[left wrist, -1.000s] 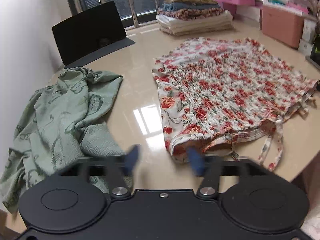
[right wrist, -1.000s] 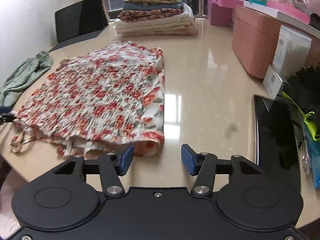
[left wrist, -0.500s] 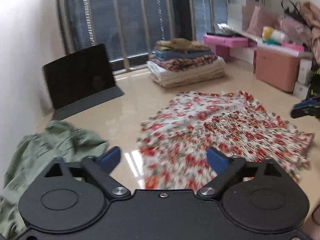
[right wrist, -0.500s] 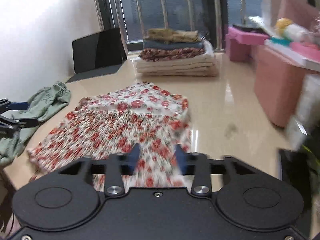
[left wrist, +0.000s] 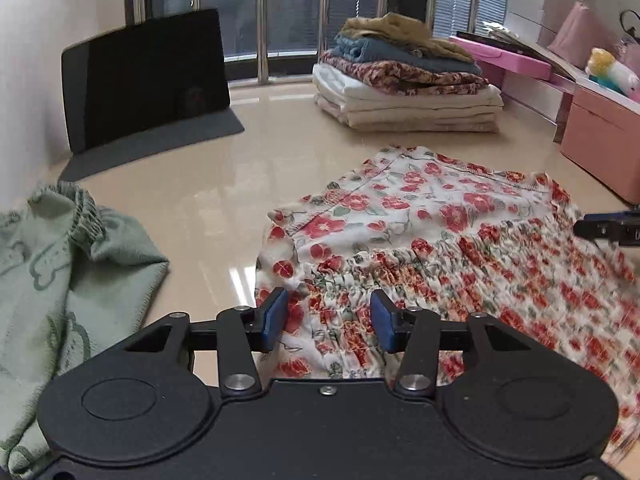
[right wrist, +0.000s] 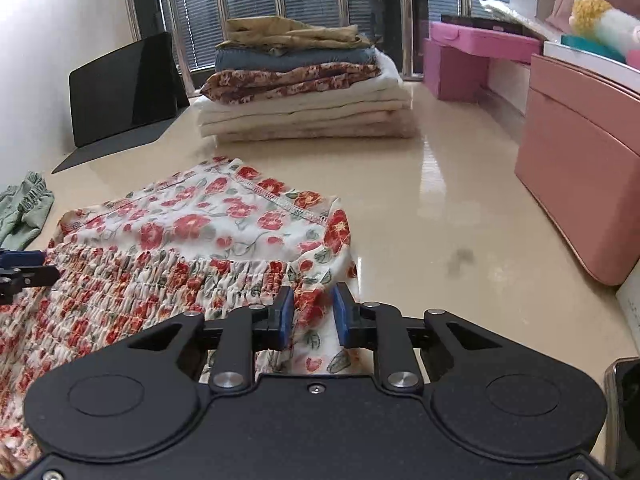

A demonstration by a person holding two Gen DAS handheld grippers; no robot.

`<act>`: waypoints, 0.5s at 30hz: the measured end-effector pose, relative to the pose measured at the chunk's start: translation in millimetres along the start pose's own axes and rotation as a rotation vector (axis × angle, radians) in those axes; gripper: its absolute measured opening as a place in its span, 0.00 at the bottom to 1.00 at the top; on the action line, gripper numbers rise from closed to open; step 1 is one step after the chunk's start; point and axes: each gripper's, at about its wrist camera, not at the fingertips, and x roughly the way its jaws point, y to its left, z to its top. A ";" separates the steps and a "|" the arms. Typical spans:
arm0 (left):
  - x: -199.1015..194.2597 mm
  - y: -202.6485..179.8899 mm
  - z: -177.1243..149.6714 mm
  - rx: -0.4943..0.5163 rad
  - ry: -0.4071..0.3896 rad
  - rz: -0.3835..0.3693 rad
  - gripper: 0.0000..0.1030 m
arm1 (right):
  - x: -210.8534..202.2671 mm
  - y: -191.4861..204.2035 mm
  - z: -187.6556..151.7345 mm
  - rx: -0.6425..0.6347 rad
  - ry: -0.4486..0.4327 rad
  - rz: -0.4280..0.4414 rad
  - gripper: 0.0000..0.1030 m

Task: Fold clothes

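On the glossy beige table (left wrist: pixel 208 200): one floral dress (left wrist: pixel 440 232), spread flat, smocked half nearest the cameras.

Left gripper (left wrist: pixel 327 318): jaws spread wide over the dress's near left edge, cloth between them but not pinched.

Right gripper (right wrist: pixel 313 313): jaws drawn close, red-flowered cloth at the near right corner lying between them; whether they grip it I cannot tell.

Step in hand, by judgement: taking hold of the near edge for a first fold. Next move calls for both grippers pinching firmly, then carrying the edge away toward the far hem.

Also present: stack of folded clothes (right wrist: pixel 304 92), green garment (left wrist: pixel 68 280), black tablet (left wrist: pixel 144 80), pink boxes (right wrist: pixel 580 168).

Writing: none readable.
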 end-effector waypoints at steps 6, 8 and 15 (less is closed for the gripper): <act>-1.0 0.7 -0.1 -0.032 -0.001 0.032 0.59 | -7.1 -0.6 -1.6 0.030 -0.018 0.018 0.22; -4.1 1.7 1.1 -0.055 0.010 0.054 0.70 | -10.2 -1.7 -1.6 0.054 -0.024 0.031 0.26; -49.8 -3.7 -5.1 -0.096 -0.109 0.080 1.00 | -51.3 1.3 -13.3 0.086 -0.102 0.108 0.78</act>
